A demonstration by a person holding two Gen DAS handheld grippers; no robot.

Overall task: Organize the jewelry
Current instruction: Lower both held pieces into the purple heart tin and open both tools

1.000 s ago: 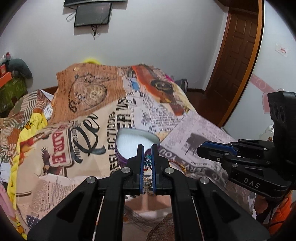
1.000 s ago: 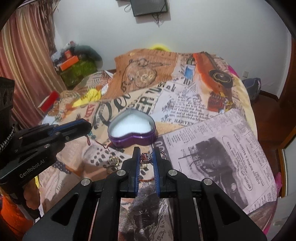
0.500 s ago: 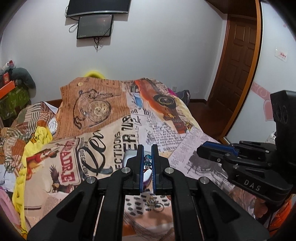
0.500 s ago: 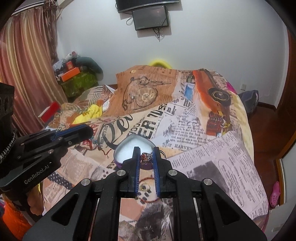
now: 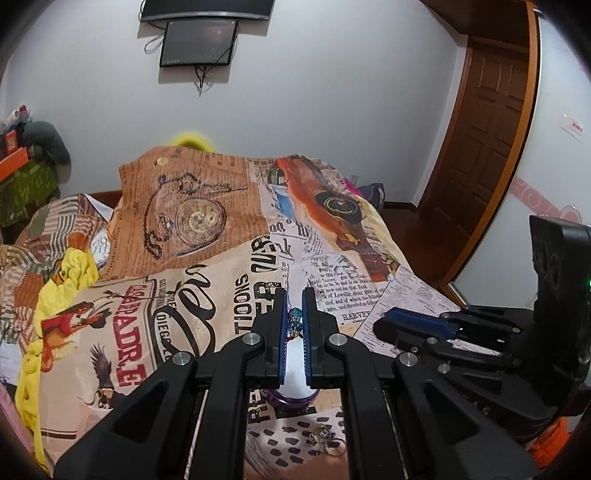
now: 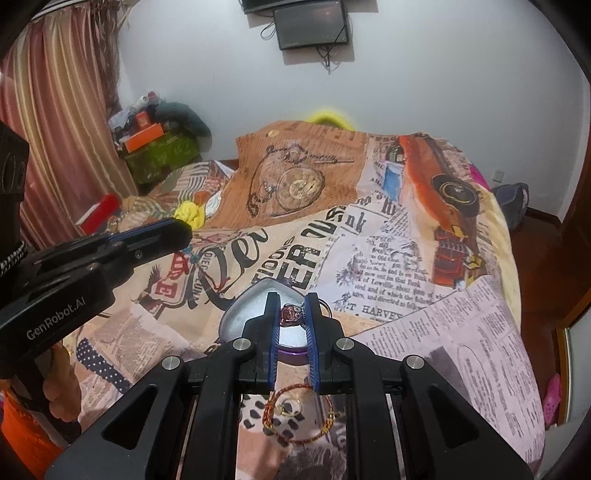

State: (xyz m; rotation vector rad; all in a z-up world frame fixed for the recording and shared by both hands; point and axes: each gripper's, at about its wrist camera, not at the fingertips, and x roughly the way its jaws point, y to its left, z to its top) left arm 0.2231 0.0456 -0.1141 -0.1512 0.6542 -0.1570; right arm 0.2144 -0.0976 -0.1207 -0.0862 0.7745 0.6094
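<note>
A bed covered by a newspaper-print bedspread (image 6: 388, 251) fills most of both views, its patches showing a pocket watch, an orange car and blocks of old type, with a white wall and a dark wall-mounted screen (image 6: 312, 24) beyond its far end. At the far left a striped curtain (image 6: 59, 110) hangs beside a green box (image 6: 162, 155) topped with orange cartons, and a brown wooden door (image 5: 480, 136) stands at the far right in the left wrist view. On the near middle of the bedspread sits a purple heart-shaped tin (image 6: 240, 314), open, with a white lining. The left gripper (image 5: 294, 321) is held above this tin with its jaws narrow, pinching a string of blue beads (image 5: 295, 319) on red cord; in the right wrist view a length of that cord hangs from its tip toward the bedspread. The right gripper (image 6: 291, 317) is just beside it to the right, also over the tin, its jaws nearly closed on a reddish-purple stone pendant (image 6: 291, 315) with a silvery setting. A bare hand (image 6: 61, 391) wraps the left gripper's handle. Nearer than the tin, loose on the bedspread, lie a red-and-gold cord bracelet (image 6: 273, 417), a small gold ring (image 6: 288, 408) inside its loop, and a cluster of silvery rings (image 5: 327, 441).
</note>
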